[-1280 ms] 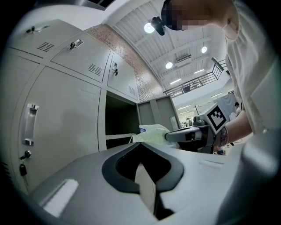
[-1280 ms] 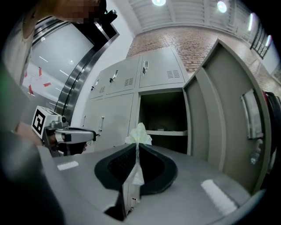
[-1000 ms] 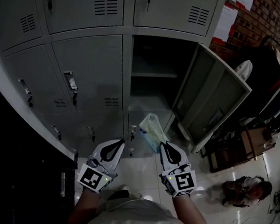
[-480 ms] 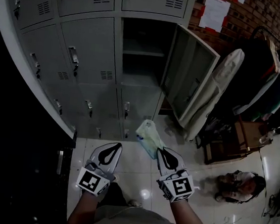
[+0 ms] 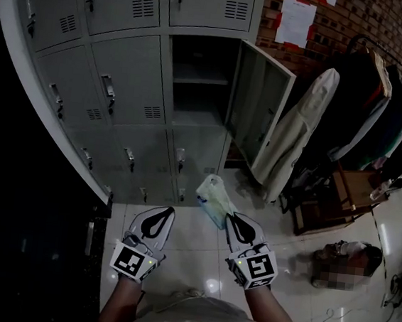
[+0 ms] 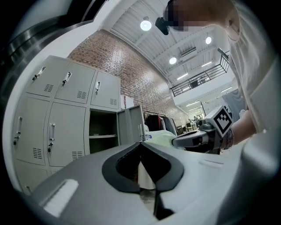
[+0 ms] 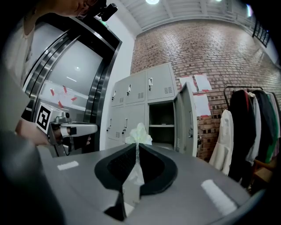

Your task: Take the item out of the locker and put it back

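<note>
Two grippers are held low over the floor: the left gripper (image 5: 170, 209) has its jaws together on nothing, and the right gripper (image 5: 229, 215) is clamped on the neck of the one thin plastic bag (image 5: 214, 196), out of the locker and in front of it. In the bank of grey lockers (image 5: 127, 77) one door (image 5: 261, 102) stands open, showing a single shelf (image 5: 201, 80) in a dark compartment. The head view alone shows a person (image 5: 352, 251) down on the glossy pale tile floor (image 5: 192, 241), beside a clothes rack (image 5: 379, 97) and a pale coat (image 5: 297, 131). The left gripper view alone shows three round ceiling lamps (image 6: 145, 24) and a balcony railing (image 6: 197, 81). The right gripper view shows paper sheets (image 7: 204, 82) on the brick wall (image 7: 210, 48).
</note>
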A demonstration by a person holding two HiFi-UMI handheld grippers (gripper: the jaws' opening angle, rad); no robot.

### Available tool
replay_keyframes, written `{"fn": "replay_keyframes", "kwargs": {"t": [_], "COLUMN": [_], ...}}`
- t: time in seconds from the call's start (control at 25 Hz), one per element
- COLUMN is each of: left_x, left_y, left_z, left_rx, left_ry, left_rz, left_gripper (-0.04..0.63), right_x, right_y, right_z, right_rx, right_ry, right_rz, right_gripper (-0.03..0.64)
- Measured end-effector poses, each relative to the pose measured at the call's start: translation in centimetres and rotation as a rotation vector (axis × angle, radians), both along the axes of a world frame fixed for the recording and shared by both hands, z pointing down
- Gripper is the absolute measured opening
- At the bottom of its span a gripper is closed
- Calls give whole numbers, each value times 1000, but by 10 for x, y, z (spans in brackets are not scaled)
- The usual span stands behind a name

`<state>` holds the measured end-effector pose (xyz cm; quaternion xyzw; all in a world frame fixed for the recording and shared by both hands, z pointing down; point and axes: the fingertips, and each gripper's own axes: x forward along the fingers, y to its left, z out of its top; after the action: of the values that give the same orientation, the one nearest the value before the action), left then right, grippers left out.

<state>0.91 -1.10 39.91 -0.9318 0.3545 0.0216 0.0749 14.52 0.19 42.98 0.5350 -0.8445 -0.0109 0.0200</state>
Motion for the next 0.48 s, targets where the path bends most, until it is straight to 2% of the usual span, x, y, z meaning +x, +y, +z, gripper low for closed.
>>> {"fn": "replay_keyframes", "kwargs": {"t": [0.48], "left_x": [-13], "left_y": [0], "left_z": [-9], "left_rx": [13], "left_ry": [41], "left_rz": [15], "left_gripper": [-25], "right_x": [-27], "right_y": [2], "right_z": [-9], "right_rx": [15], "right_ry": [19], "right_rz": [-7], "right_gripper": [18]}}
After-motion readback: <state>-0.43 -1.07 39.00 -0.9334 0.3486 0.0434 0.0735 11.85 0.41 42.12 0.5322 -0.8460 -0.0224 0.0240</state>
